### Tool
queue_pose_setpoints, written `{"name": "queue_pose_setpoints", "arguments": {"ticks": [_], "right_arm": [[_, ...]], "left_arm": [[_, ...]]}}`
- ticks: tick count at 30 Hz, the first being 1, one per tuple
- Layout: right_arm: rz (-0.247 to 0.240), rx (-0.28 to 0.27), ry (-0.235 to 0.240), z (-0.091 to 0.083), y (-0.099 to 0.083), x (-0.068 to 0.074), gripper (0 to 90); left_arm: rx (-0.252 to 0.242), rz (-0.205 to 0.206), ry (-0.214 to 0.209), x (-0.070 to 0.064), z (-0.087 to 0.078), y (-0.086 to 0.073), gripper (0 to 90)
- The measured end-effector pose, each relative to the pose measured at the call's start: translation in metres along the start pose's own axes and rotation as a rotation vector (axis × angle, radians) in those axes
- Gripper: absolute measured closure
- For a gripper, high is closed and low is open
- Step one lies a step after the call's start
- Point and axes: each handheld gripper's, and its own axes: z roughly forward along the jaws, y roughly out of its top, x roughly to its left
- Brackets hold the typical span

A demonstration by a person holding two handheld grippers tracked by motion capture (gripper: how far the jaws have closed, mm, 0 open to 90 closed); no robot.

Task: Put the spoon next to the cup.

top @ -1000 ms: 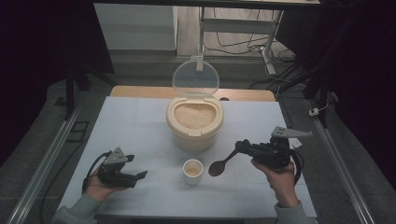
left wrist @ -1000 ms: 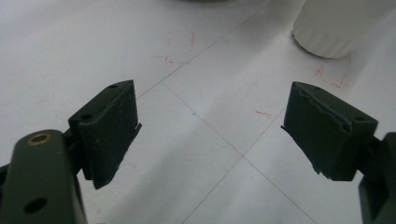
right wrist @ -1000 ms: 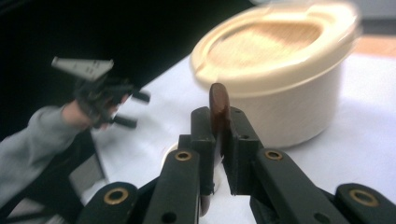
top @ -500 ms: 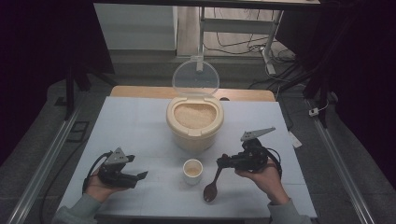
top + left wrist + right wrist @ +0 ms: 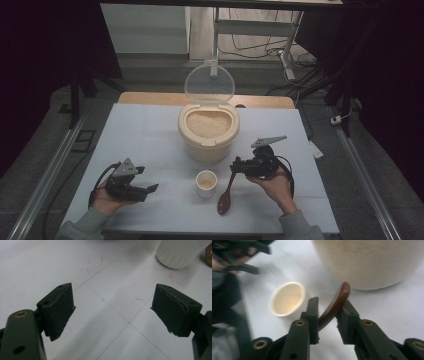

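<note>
The right gripper (image 5: pixel 236 166) pinches a brown wooden spoon (image 5: pixel 226 194) by its handle, bowl hanging toward the table (image 5: pixel 140 140) just right of the small cream cup (image 5: pixel 206 182). Behind stands the open rice container (image 5: pixel 208 131). The left gripper (image 5: pixel 148 187), jaws spread, holds nothing.

Pale tones on a light table, with dark tools and one brown spoon.

The spoon (image 5: pixel 226 196) was glossy reddish brown; the cup (image 5: pixel 206 182) was cream-white, as was the rice container (image 5: pixel 208 140), whose raised lid (image 5: pixel 209 84) was clear. Both the left gripper (image 5: pixel 145 189) and the right gripper (image 5: pixel 234 167) were black. The table (image 5: pixel 145 135) was pale bluish white, with faint red marks and thin lines.
</note>
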Motion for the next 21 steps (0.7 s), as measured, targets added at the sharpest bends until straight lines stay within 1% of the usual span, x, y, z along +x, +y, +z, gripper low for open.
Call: {"name": "queue_pose_setpoints", "arguments": {"ticks": [1,5,7,9,11,17,21], "right_arm": [[0.002,-0.002,-0.021,0.002,-0.001,-0.001,68.4],[-0.023,0.004,-0.107,0.014,-0.007,-0.005,61.8],[-0.012,0.012,-0.14,0.02,-0.011,-0.009,59.5],[0.005,0.01,-0.156,0.025,-0.014,-0.013,58.3],[0.01,0.01,-0.171,0.029,-0.016,-0.015,56.5],[0.011,0.049,-0.233,0.042,-0.021,-0.019,50.5],[0.013,0.073,-0.278,0.049,-0.022,-0.018,47.2]], "left_arm": [[0.0,0.0,0.001,0.0,0.0,0.0,17.9],[0.003,0.002,-0.001,0.0,0.0,0.0,17.9],[0.002,0.002,-0.002,0.0,0.0,0.0,17.9],[0.002,0.003,-0.002,0.0,0.0,0.0,17.9],[0.002,0.003,-0.003,0.0,0.0,0.0,17.9],[0.004,0.004,-0.003,0.0,0.0,-0.001,17.9],[0.004,0.004,-0.003,0.0,0.0,-0.001,17.9]]}}
